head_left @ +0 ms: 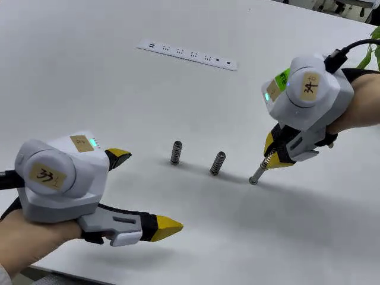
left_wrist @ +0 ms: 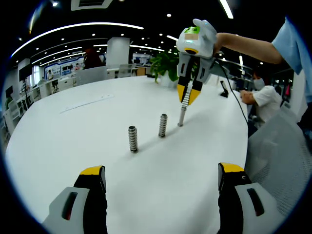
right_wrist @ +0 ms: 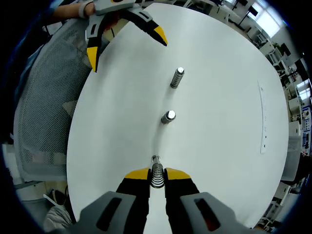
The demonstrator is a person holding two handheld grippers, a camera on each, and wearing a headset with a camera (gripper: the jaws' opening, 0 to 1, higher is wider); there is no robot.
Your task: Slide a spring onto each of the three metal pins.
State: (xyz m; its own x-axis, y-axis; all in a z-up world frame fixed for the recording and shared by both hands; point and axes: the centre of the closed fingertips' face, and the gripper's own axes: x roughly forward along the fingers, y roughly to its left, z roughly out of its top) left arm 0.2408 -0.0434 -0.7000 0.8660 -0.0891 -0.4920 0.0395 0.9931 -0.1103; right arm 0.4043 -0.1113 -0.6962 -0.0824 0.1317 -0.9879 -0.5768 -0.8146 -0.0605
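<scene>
Left gripper (head_left: 147,190) sits nearest, jaws apart and empty; right gripper (head_left: 274,157) has jaws clamped on a light, squashy spring (head_left: 268,160) over the last pin (head_left: 255,177), probably best pinched gently mid-coil.

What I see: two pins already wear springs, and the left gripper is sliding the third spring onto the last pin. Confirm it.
One slip: the right gripper, not the left gripper, grips the third spring on the last pin, as the right gripper view shows. The rest stands.
</scene>
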